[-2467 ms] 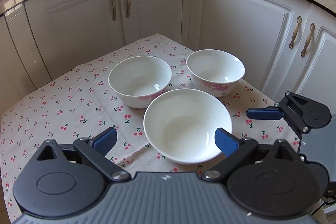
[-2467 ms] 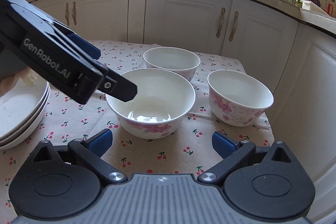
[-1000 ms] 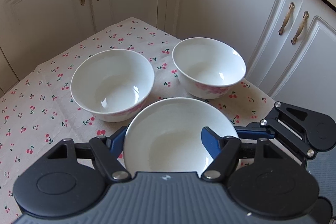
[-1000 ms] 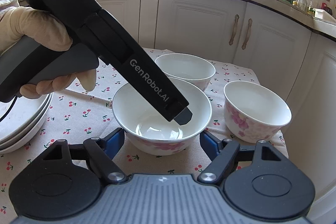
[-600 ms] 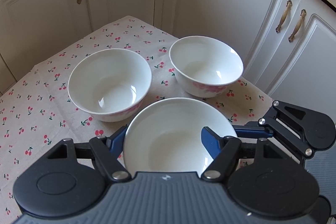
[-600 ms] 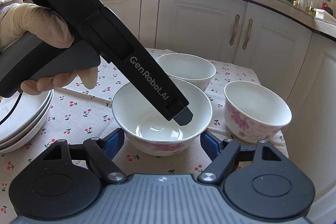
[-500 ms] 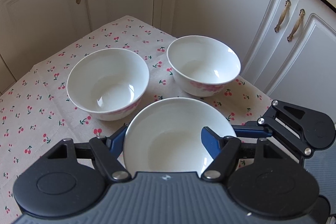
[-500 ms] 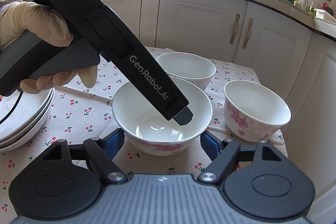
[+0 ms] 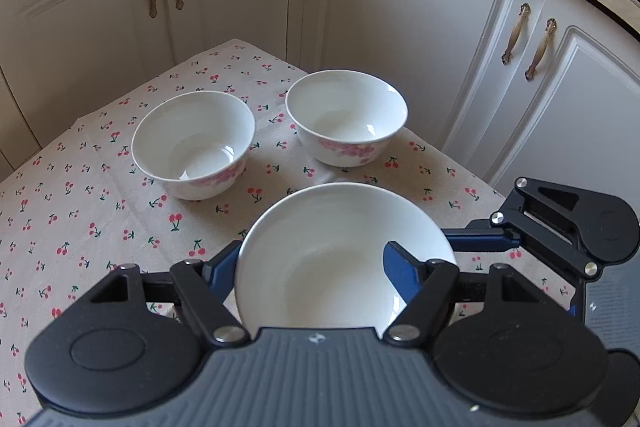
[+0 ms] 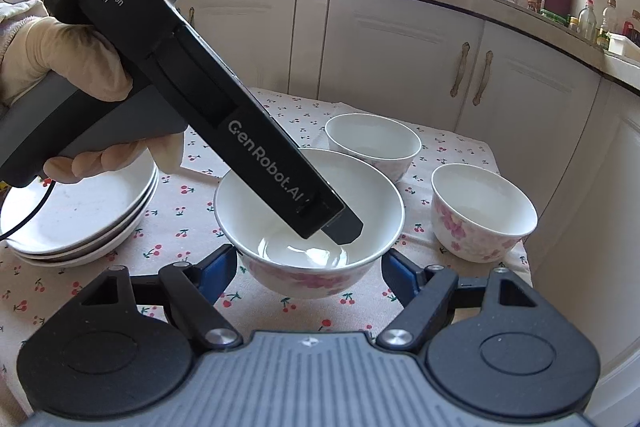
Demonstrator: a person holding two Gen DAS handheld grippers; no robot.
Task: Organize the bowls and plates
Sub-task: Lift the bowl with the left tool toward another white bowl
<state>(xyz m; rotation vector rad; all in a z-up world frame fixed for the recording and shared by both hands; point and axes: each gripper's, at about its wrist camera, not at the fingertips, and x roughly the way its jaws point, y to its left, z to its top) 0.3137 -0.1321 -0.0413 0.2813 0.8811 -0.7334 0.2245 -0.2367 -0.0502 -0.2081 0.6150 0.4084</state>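
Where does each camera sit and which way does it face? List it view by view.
Left wrist: behind the left gripper, angled down at the held bowl and two farther bowls; the right gripper shows at right.
Right wrist: behind the right gripper, facing the same bowl, the plates and the left gripper in a gloved hand.
Shared: all three bowls, both grippers.
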